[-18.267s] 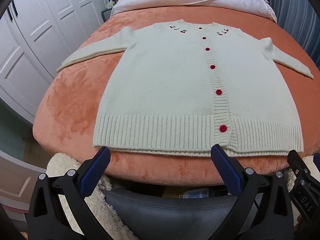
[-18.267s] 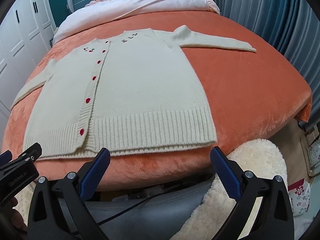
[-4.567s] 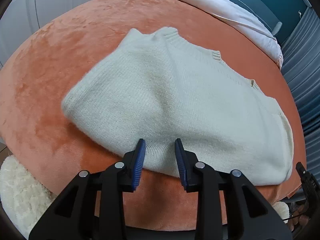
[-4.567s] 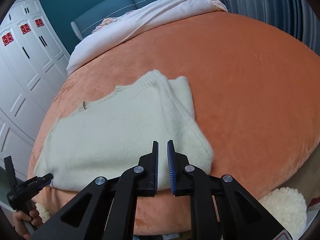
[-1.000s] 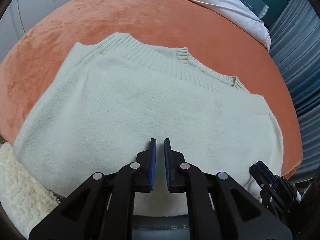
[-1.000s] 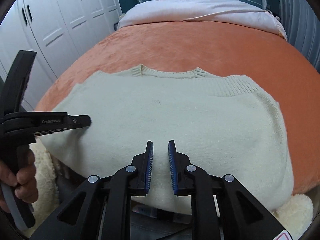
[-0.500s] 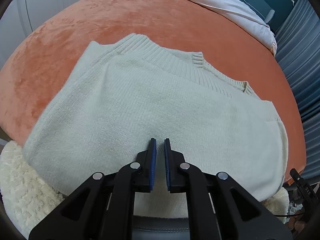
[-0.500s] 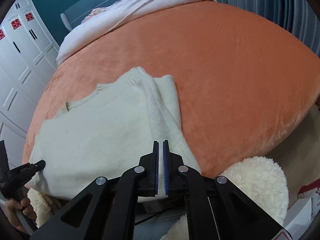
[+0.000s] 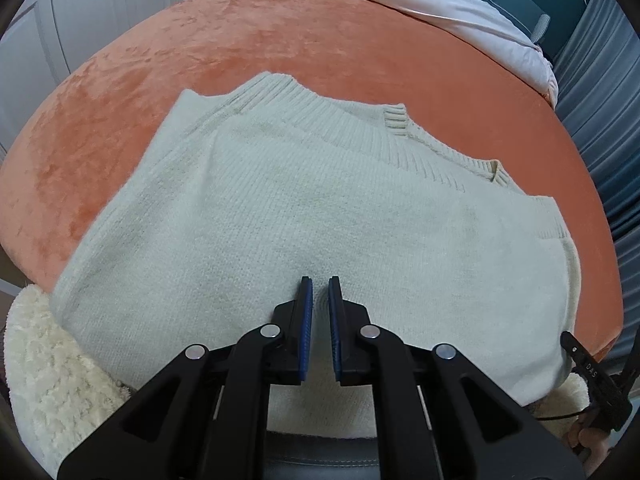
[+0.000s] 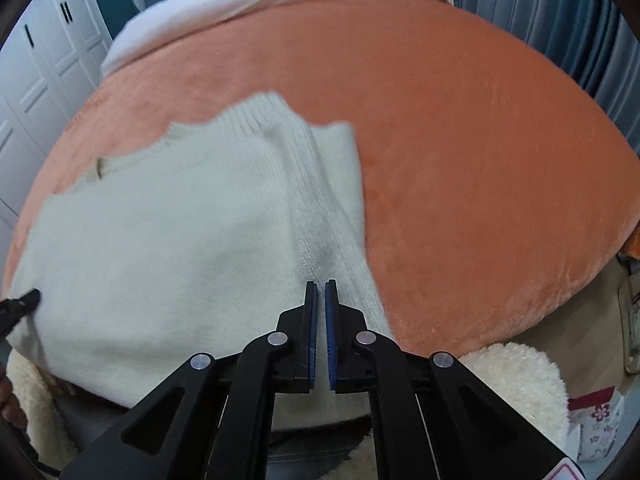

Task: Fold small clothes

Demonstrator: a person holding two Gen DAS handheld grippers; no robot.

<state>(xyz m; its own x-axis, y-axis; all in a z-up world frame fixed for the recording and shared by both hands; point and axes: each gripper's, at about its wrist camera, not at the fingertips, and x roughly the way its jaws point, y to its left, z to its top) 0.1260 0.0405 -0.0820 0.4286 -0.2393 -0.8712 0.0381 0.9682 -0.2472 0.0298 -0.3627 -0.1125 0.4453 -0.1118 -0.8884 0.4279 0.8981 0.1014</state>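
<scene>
Across the near edge of the orange plush bed cover (image 9: 360, 52) lies the cream knitted cardigan (image 9: 320, 216), folded into a wide block that overhangs the edge. Both tools look pressed together on its near hem: the left tool (image 9: 319, 300) near the middle, the right tool (image 10: 321, 304) on the ribbed band (folds appear pinched). For a clean fold, lift both evenly and carry the hem toward the neckline; bare cover beyond gives room, while the fluffy white rug (image 10: 516, 380) lies below.

Orange bedspread (image 9: 360, 48), white wardrobe (image 10: 36, 64)
</scene>
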